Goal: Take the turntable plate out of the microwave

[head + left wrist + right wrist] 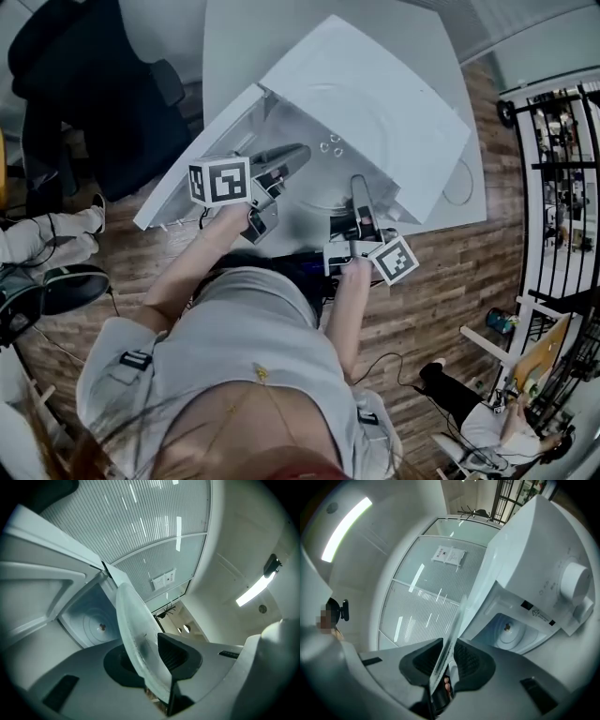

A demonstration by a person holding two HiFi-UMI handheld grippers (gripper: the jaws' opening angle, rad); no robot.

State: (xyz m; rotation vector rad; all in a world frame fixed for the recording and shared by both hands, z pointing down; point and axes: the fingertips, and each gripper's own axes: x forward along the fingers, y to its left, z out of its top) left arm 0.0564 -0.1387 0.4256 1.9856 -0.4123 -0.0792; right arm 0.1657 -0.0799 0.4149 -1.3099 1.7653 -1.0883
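The clear, round glass turntable plate (pixel 133 630) is held just in front of the white microwave's (pixel 375 94) open cavity. Its thin rim is clamped between the ribbed black pads (pixel 176 654) of the left gripper (pixel 292 157) and the right gripper (pixel 359 186).

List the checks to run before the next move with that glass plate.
1. Left gripper clamped on the turntable plate rim: ok.
2. Right gripper clamped on the opposite rim: ok.
3. Plate clear of the cavity, with the drive hub bare behind it: ok.
4. Door swung wide, out of the plate's way: ok.
5. Free spot on the table to set the plate down: cannot tell.
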